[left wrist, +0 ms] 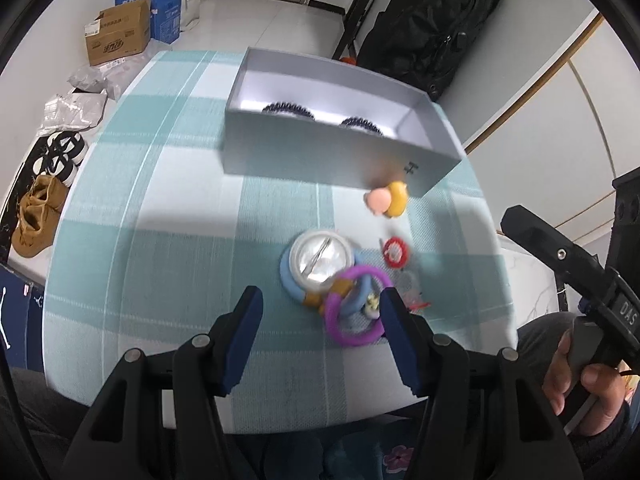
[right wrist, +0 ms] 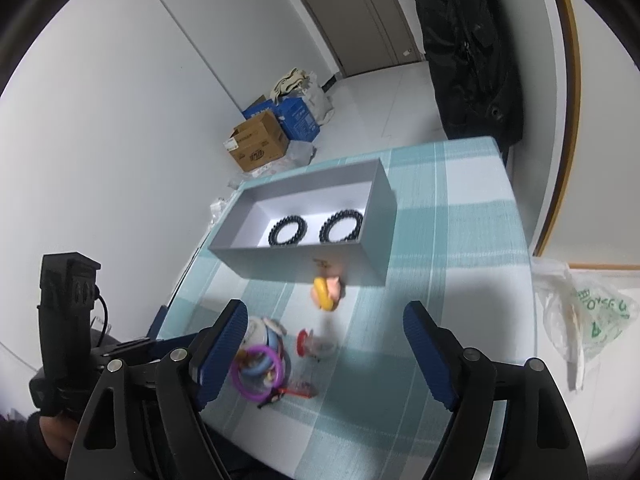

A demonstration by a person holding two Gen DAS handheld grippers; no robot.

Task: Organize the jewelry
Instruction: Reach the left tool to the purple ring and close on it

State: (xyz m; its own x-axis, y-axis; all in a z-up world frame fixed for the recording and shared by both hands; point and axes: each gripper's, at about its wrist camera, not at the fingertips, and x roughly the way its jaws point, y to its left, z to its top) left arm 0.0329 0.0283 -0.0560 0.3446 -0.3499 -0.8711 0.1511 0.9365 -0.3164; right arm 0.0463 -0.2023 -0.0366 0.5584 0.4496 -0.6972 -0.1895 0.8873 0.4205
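Note:
A grey open box point(left wrist: 320, 152) point(right wrist: 304, 258) stands on the checked cloth and holds two black bead bracelets point(right wrist: 286, 232) point(right wrist: 341, 225). In front of it lie a yellow-and-pink charm point(left wrist: 388, 199) point(right wrist: 327, 291), a red round piece point(left wrist: 395, 253) point(right wrist: 303, 342), a white round case point(left wrist: 321, 261), and a purple ring point(left wrist: 354, 312) point(right wrist: 258, 372) over a blue ring. My left gripper point(left wrist: 320, 316) is open and empty, its right finger beside the purple ring. My right gripper point(right wrist: 324, 340) is open and empty above the pile.
Cardboard boxes point(left wrist: 120, 32) point(right wrist: 260, 142) and shoes point(left wrist: 60, 156) lie on the floor to the left. A black bag point(left wrist: 432, 20) hangs behind the table. A plastic bag point(right wrist: 580, 320) lies to the right. The table's near edge point(left wrist: 280, 416) is close.

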